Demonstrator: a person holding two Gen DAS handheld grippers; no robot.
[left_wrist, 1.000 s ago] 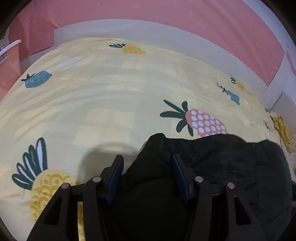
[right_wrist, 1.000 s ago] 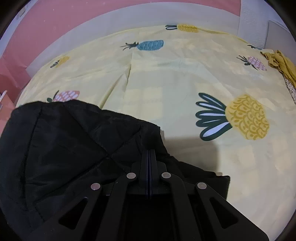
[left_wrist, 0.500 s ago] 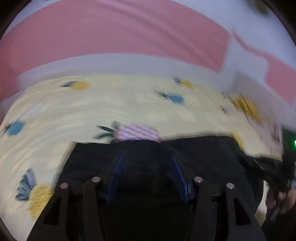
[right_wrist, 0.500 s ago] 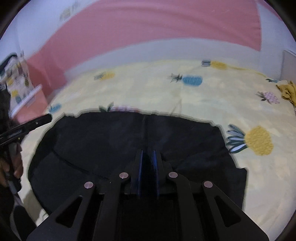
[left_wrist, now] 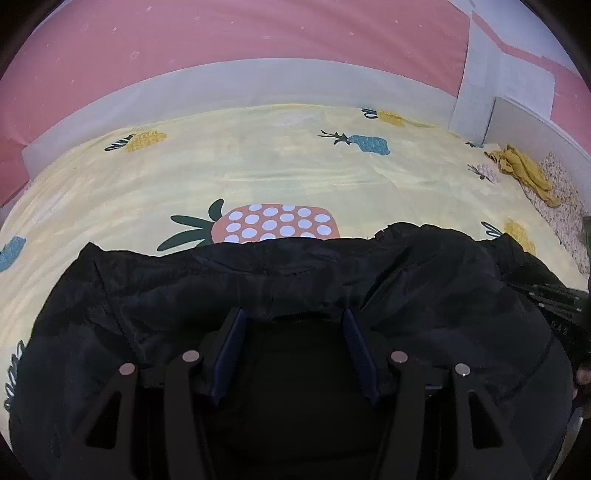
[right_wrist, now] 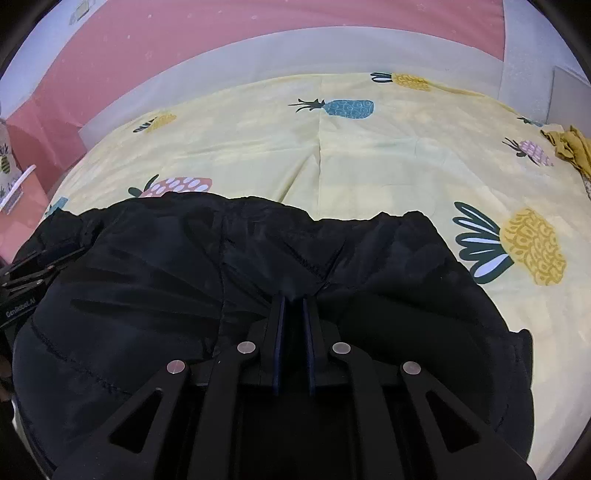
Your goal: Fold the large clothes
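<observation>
Black garment [left_wrist: 221, 295] lies spread across the near part of a yellow pineapple-print bedsheet [left_wrist: 258, 166], its far edge bunched and rumpled, covering part of a pink pineapple.

Left gripper [left_wrist: 293, 317]: jaws stand apart, a fold of the black cloth lying between the blue pads [left_wrist: 231, 347]; whether the pads press on it I cannot tell.

Right gripper [right_wrist: 293, 301]: jaws closing, nearly together, pinching a raised ridge of the garment, with creases running out from the pinch.

A crumpled mustard cloth [left_wrist: 521, 170] sits at the far right corner of the bed (well apart from the garment). Pink wall [right_wrist: 258, 33] behind.
</observation>
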